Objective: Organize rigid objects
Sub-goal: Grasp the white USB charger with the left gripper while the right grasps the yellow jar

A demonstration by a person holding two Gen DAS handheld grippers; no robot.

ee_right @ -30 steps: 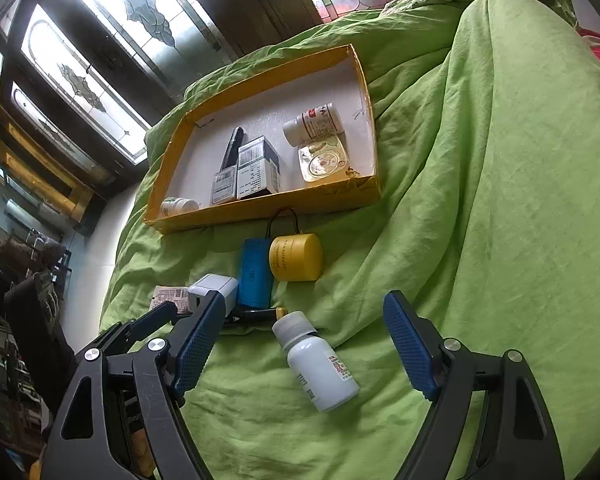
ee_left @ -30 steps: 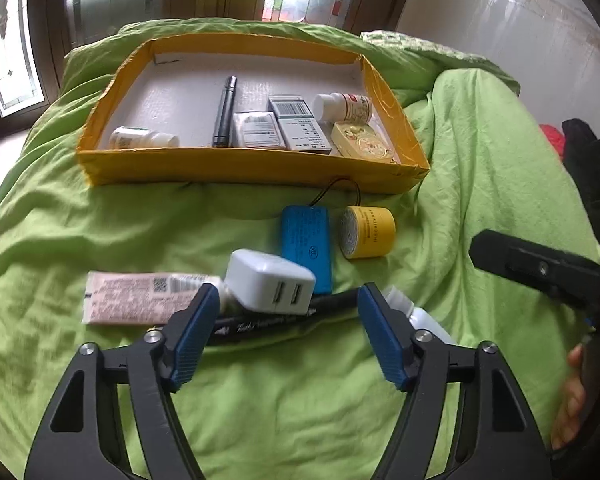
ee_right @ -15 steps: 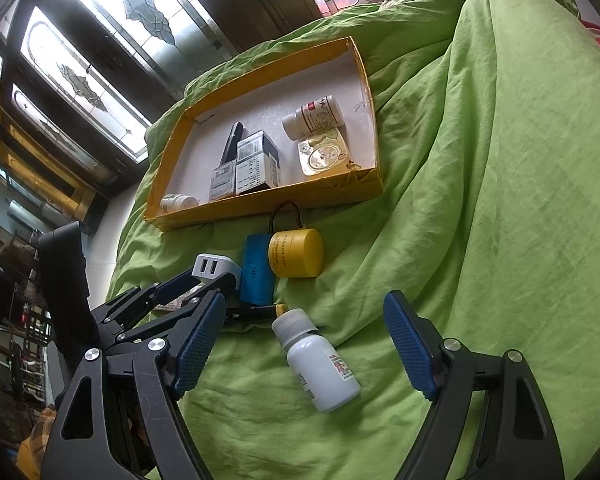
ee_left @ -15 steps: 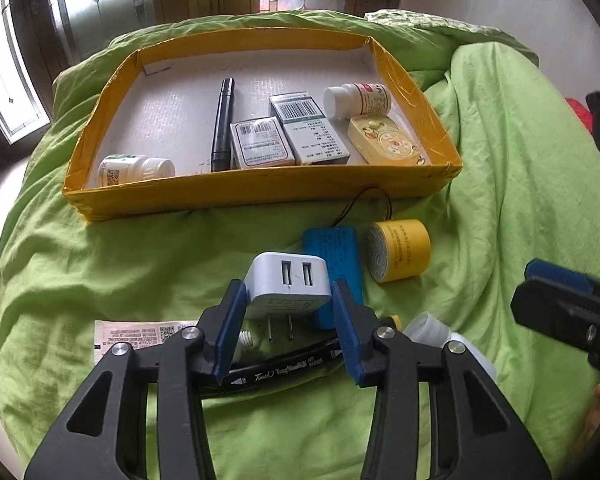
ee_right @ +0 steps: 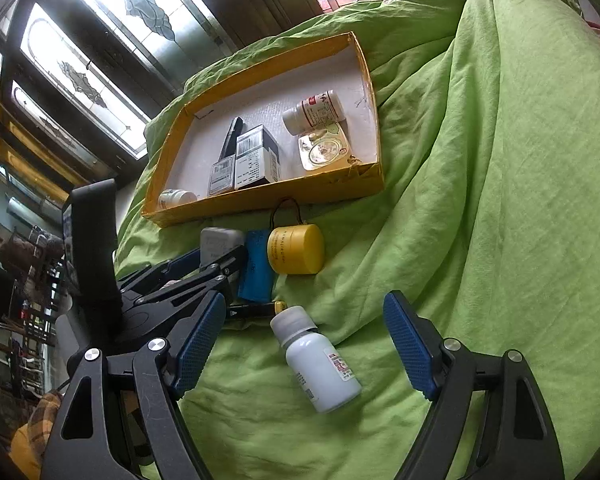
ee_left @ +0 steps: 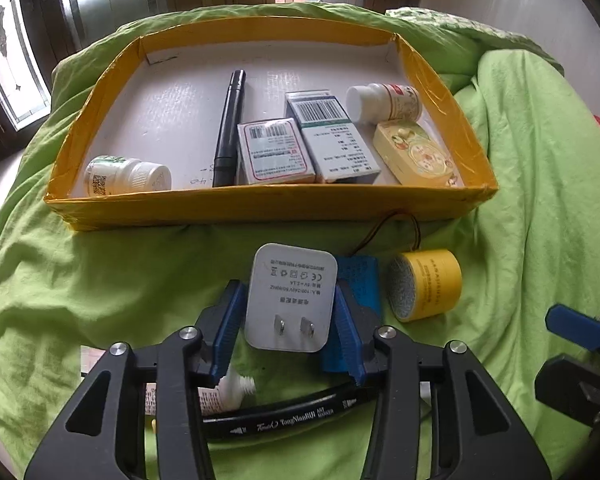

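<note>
While the right claw [ee_right: 304, 354] gapes, the left claw [ee_left: 286, 326] clamps the white charger [ee_left: 290, 300] between its pads.

The left gripper [ee_left: 286, 322] points steeply downward, its two blue pads pressed against the flat sides of a white USB charger [ee_left: 290, 296], which is held with its two metal prongs facing the camera. In the right wrist view the same gripper [ee_right: 220, 258] reaches in from the left edge, its black frame angled across the picture. The right gripper [ee_right: 304, 350] also tilts downward (less steeply, it seems), its blue-padded fingers [ee_right: 198, 344] spread wide apart with nothing clamped between them.
</note>
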